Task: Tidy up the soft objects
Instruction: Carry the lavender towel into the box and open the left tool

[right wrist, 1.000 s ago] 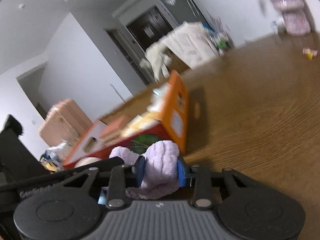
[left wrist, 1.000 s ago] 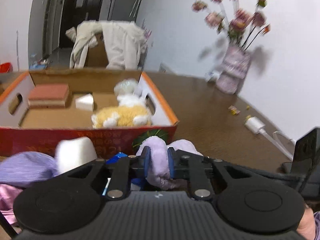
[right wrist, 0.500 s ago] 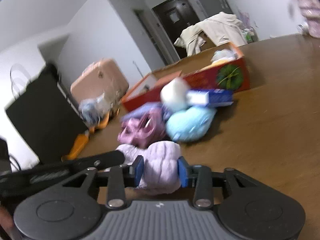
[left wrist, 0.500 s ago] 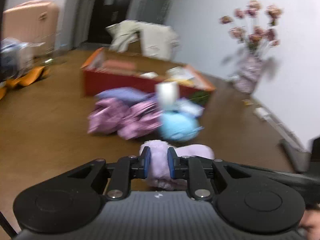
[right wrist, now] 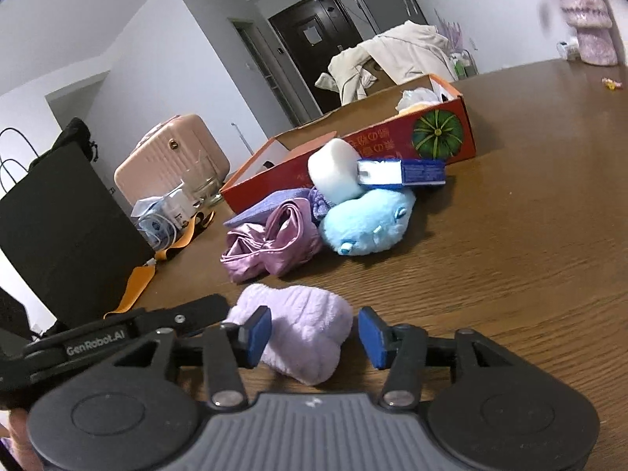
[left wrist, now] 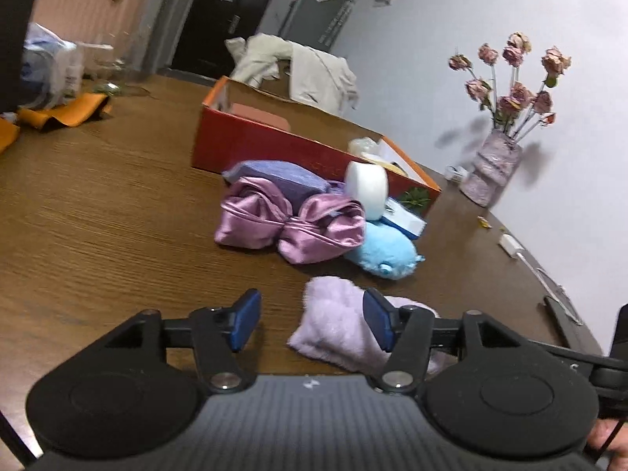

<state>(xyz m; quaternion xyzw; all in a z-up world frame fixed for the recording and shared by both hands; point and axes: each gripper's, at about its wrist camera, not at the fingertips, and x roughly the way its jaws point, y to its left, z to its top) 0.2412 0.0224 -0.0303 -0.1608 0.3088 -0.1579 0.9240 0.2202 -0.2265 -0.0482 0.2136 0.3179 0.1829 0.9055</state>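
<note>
A fluffy lilac cloth [left wrist: 341,325] lies on the wooden table, also in the right wrist view [right wrist: 302,329]. My left gripper [left wrist: 314,324] is open; the cloth lies by its right finger. My right gripper [right wrist: 314,333] is open with the cloth between its fingers. Beyond lie a pile: a pink satin pouch [left wrist: 290,219], a blue plush toy [right wrist: 365,223], a white foam roll [right wrist: 333,174], a purple pad [left wrist: 282,176] and a blue-white box [right wrist: 404,172]. The red cardboard box [left wrist: 274,141] behind holds soft items.
A vase of dried roses [left wrist: 494,165] stands at the back right. A white charger and cable [left wrist: 514,245] lie by the right edge. A pink suitcase [right wrist: 172,157], a black bag [right wrist: 59,212] and orange straps [left wrist: 66,112] are on the left.
Both grippers pulled back from the red box with the lilac cloth, lowered it to the table and opened, letting it go.
</note>
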